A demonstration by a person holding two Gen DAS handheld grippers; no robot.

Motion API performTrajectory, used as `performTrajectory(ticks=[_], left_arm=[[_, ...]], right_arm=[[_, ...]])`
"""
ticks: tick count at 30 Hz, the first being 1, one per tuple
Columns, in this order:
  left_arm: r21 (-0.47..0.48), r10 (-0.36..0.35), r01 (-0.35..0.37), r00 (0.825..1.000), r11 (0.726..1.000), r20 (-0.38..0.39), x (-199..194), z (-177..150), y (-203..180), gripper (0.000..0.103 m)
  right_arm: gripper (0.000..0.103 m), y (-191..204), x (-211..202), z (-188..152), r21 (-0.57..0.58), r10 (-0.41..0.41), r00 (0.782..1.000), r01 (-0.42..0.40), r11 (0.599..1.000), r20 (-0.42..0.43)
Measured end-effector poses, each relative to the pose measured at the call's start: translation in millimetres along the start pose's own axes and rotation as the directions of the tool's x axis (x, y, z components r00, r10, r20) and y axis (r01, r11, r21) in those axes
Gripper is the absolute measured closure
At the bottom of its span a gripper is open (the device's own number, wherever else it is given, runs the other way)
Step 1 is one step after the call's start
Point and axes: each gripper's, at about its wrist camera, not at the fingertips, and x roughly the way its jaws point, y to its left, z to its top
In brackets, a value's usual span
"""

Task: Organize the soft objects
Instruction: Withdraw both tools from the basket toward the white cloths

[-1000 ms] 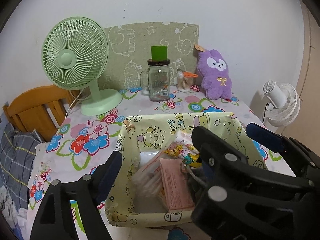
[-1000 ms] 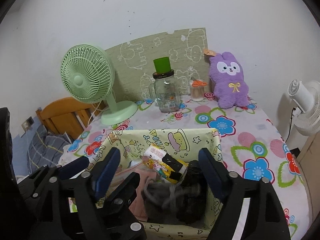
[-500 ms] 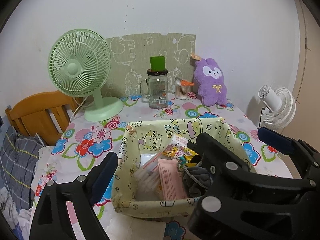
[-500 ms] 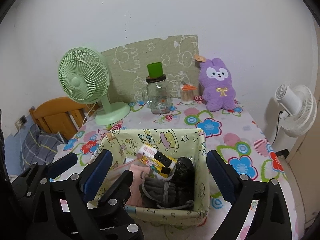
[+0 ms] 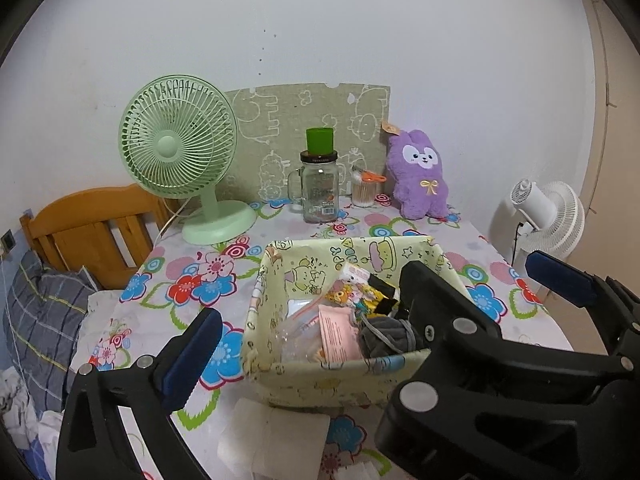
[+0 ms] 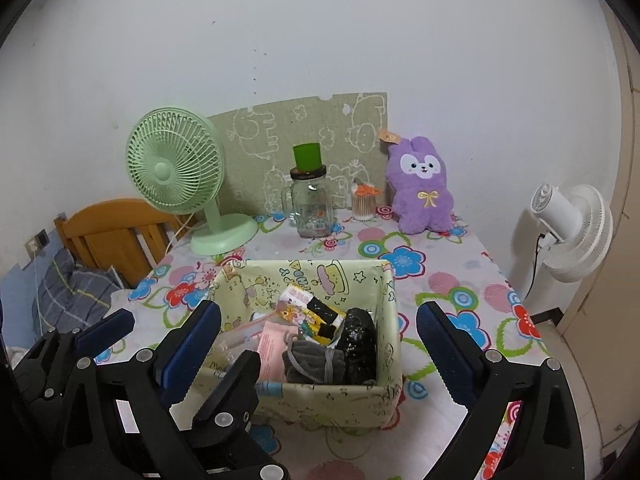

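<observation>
Hovering over a flowered tablecloth (image 6: 460, 276), both grippers spread wide with nothing pinched. Left gripper (image 5: 372, 312) with jaws opening, blue pads apart at 8 and 3 o'clock of the left view, empty between them apart from what lies below. Right gripper (image 6: 320, 340) likewise spread wide, pads at 8 and 4 o'clock of the right view, not touching the fabric basket (image 6: 384, 392), nothing gripped.

Basket sitting near the table's front edge, pale yellow with cartoon print, at 6 o'clock of centre in both views. Inside: grey cloth bundle (image 6: 316, 364) at the front, shiny black bag (image 6: 358, 340) just beside it at 3 o'clock, pink packet (image 6: 272, 344) at 9 o'clock of the bundle, clear plastic bag (image 5: 298, 330) further left, cartoon snack pack (image 6: 308, 312) toward the back. All packed close, touching.

White folded cloth (image 5: 272, 436) lying on the table in front of the basket, at 6 o'clock in the left view, just beside the basket's front wall.

Back of table, against the wall: green fan (image 6: 180, 176) at 10 o'clock, glass jar (image 6: 310, 208) with a green cup (image 6: 307, 156) on its lid at 12 o'clock, small cotton swab tub (image 6: 364, 200) just right of it, purple plush bunny (image 6: 422, 188) upright at 1 o'clock, well apart from the basket. White fan (image 6: 572, 228) off the table at 3 o'clock. Wooden headboard (image 6: 112, 232) and plaid bedding (image 5: 44, 312) at 9 o'clock.
</observation>
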Motion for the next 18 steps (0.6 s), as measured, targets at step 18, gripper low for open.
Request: performTrajectory(ticks=[18], left_arm=[[-0.004, -0.056, 0.056, 0.998, 0.998, 0.014, -32.6, -23.6, -0.6, 0.0]], right_arm=[[0.0, 9.2, -36.2, -20.7, -0.013, -0.002, 1.0, 0.002, 1.0, 0.005]])
